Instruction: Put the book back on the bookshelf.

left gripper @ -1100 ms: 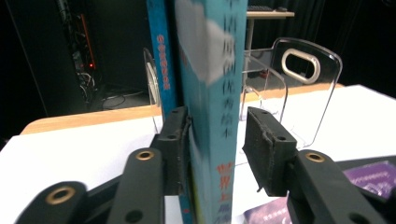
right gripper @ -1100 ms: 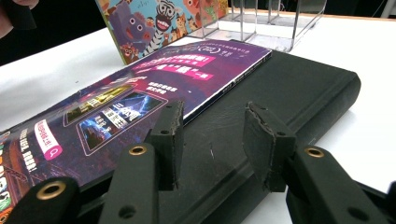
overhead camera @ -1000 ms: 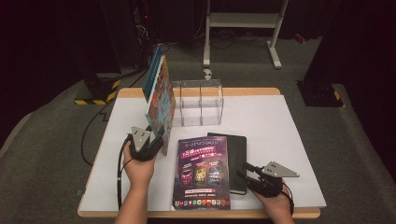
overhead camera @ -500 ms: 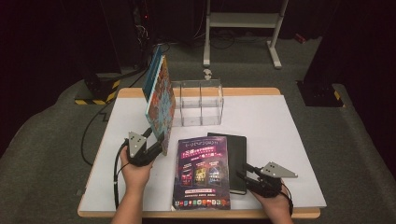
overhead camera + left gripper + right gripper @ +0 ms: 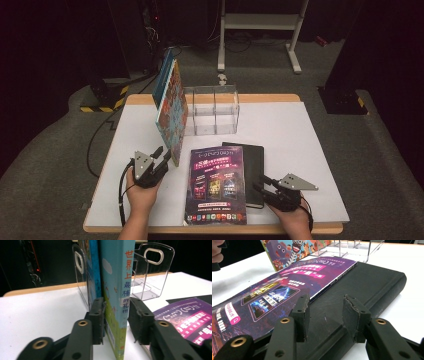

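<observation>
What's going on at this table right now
A person works a tool in each hand. The left tool straddles the spine of an upright picture book standing by a clear plastic rack; its jaws have just been closing, the left pad against the book, the right a sliver off. The right tool hovers open over a black notebook lying under a purple magazine.

I see a light-blue spine with red and blue characters on the upright book (image 5: pixel 117 290), cartoon animals on its cover. The magazine (image 5: pixel 216 184) is purple with pink bands, the notebook (image 5: pixel 252 165) plain black, the table (image 5: pixel 300 145) white, the rack (image 5: pixel 212 109) clear.
</observation>
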